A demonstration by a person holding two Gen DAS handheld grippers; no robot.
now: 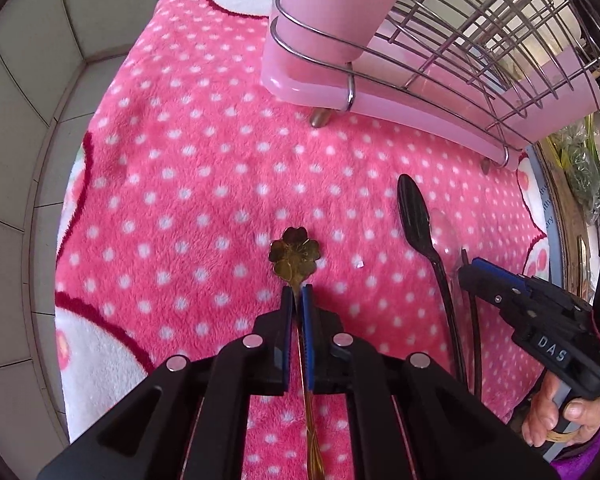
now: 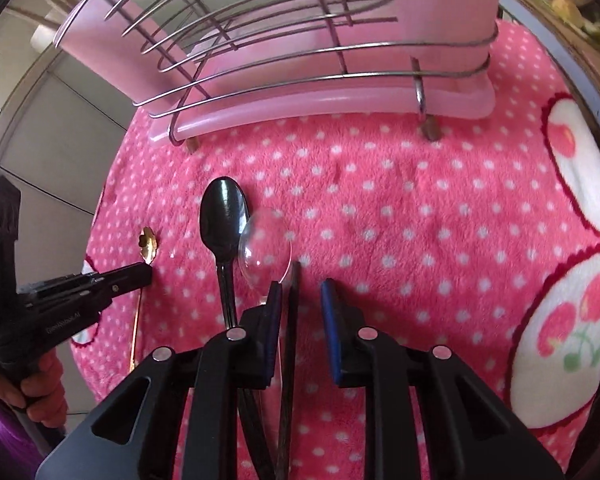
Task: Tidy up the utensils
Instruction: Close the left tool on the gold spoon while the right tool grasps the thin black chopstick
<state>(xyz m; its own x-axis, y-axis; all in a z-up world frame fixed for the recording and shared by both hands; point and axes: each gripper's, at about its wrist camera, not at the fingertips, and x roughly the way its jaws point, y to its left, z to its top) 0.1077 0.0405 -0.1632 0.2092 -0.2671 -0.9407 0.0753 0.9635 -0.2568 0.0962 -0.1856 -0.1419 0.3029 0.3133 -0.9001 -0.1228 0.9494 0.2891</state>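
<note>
Setting: home kitchen.
Evidence, far: wire dish rack point(image 1: 480, 36) on pink drip tray point(image 2: 324, 110).
Evidence, near: spoons on pink dotted fleece cloth point(image 1: 204, 184).
Evidence, left: tiled wall point(image 1: 24, 92).

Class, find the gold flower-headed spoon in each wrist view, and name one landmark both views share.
Left wrist view: the gold flower-headed spoon sits at centre, its stem clamped between the left gripper jaws.
Right wrist view: it appears small at far left, above the left gripper's tip.
Shared landmark: the black spoon lying on the pink dotted blanket.
</note>
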